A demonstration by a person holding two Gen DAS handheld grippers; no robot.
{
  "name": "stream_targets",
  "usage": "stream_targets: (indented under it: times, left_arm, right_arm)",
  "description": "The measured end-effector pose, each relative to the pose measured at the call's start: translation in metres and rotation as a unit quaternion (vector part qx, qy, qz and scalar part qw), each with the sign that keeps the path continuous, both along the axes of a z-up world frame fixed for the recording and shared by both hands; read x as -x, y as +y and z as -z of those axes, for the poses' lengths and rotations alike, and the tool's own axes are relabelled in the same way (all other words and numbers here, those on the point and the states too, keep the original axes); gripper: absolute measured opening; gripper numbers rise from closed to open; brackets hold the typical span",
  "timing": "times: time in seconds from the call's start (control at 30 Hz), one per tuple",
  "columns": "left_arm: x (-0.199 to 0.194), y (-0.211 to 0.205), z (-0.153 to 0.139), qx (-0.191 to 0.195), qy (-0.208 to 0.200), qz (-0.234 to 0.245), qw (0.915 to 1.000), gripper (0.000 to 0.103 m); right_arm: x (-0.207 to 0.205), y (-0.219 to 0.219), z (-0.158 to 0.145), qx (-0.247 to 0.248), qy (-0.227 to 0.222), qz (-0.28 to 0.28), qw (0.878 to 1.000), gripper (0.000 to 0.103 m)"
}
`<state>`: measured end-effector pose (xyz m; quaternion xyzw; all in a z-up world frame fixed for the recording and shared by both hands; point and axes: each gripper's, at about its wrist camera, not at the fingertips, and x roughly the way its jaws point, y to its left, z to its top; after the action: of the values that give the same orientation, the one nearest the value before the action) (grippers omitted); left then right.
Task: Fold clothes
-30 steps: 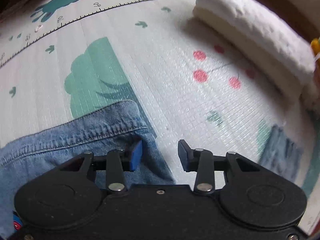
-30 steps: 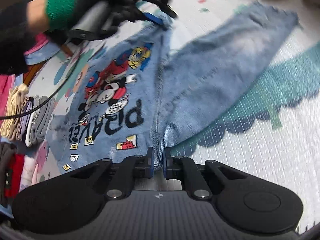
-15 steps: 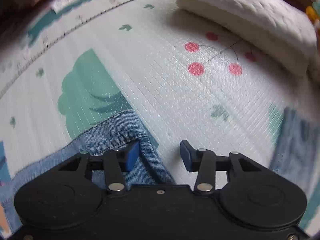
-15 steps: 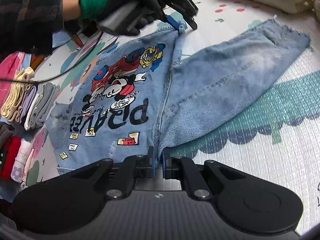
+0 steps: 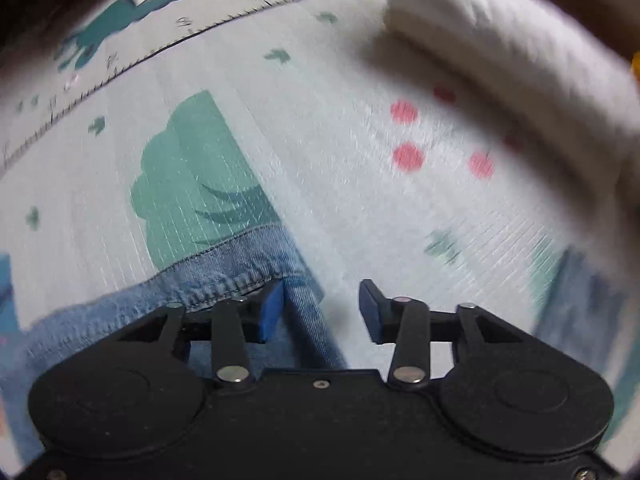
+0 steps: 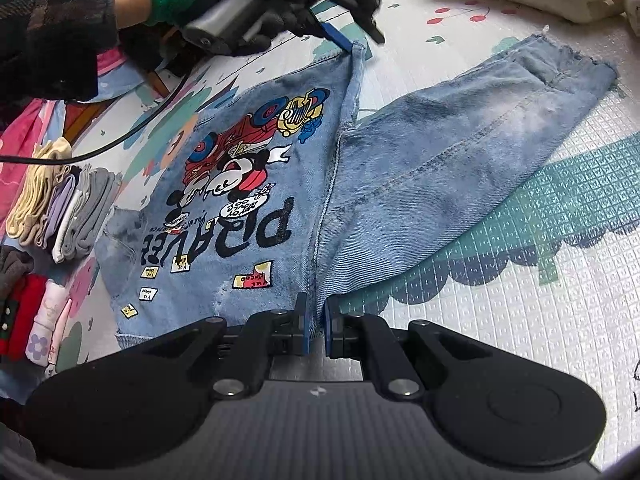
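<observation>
1. Left wrist view: our left gripper point(image 5: 320, 310) stands over the far corner of the jacket point(image 5: 224, 280), where the stitched hem meets the side seam. Its jaws are closing, with the denim corner between them against the left pad; the right pad has only bare mat point(image 5: 340, 160) beneath it, so we judge nothing is pinched yet. A folded white blanket point(image 5: 500, 48) lies at the mat's far edge, well apart.

2. Right wrist view: our right gripper point(image 6: 316, 324) is pressed together on the near end of the same seam, where the sleeve point(image 6: 460, 152) joins the printed back. The jacket lies flat in the middle of the mat point(image 6: 540, 300), print up, sleeve spread toward the right edge. Folded socks point(image 6: 64, 200) sit near the left edge, just beside the jacket.

3. Handling, as we judge it: denim is soft but fairly heavy and holds a crease, not slippery. The doubled seams and hem corners give the firmest hold; with both seam ends pinched, the side should turn over evenly
</observation>
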<state>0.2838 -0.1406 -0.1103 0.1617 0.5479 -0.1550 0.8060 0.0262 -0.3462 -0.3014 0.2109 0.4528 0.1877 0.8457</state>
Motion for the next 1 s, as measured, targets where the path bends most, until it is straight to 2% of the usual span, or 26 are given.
stream_targets:
  times: [0.07,0.1,0.13,0.2,0.3,0.47,0.63,0.77,0.87,1.0]
  left_arm:
    - [-0.001,-0.006,0.011,-0.015,-0.016,0.007,0.9997,0.028]
    - [0.0,-0.008,0.014,-0.022,-0.021,0.01,0.9995,0.013]
    - [0.0,-0.009,0.017,-0.029,-0.027,0.014,0.9991,0.009]
    - [-0.006,-0.011,0.023,-0.018,-0.027,0.017,0.9993,0.008]
    - [-0.017,-0.004,0.021,0.022,-0.026,0.013,0.9994,0.008]
    - [-0.026,0.022,0.009,0.062,-0.017,0.016,0.9978,0.008]
    - [-0.041,0.053,0.002,0.077,-0.008,0.022,0.9967,0.008]
    - [-0.051,0.072,0.0,0.083,-0.003,0.035,0.9959,0.008]
    - [-0.06,0.079,0.01,0.095,-0.002,0.043,0.9946,0.008]
    - [-0.064,0.093,0.03,0.15,-0.016,0.044,0.9875,0.008]
  right_arm:
    - [0.001,-0.001,0.0,-0.002,-0.002,0.002,1.0,0.009]
    - [0.002,-0.001,-0.001,-0.002,-0.006,0.003,1.0,0.009]
    - [0.003,-0.001,-0.001,-0.003,-0.01,0.004,1.0,0.009]
    - [0.005,-0.001,-0.003,-0.003,-0.018,0.007,1.0,0.009]
    - [0.01,0.001,-0.014,0.012,-0.052,0.005,0.999,0.008]
    - [0.013,0.018,-0.037,0.083,-0.118,-0.027,0.989,0.007]
    - [0.019,0.051,-0.055,0.18,-0.187,-0.116,0.959,0.007]
    - [0.024,0.079,-0.063,0.243,-0.231,-0.192,0.922,0.007]
    - [0.025,0.103,-0.063,0.272,-0.247,-0.247,0.897,0.007]
    - [0.028,0.131,-0.061,0.278,-0.26,-0.31,0.871,0.005]
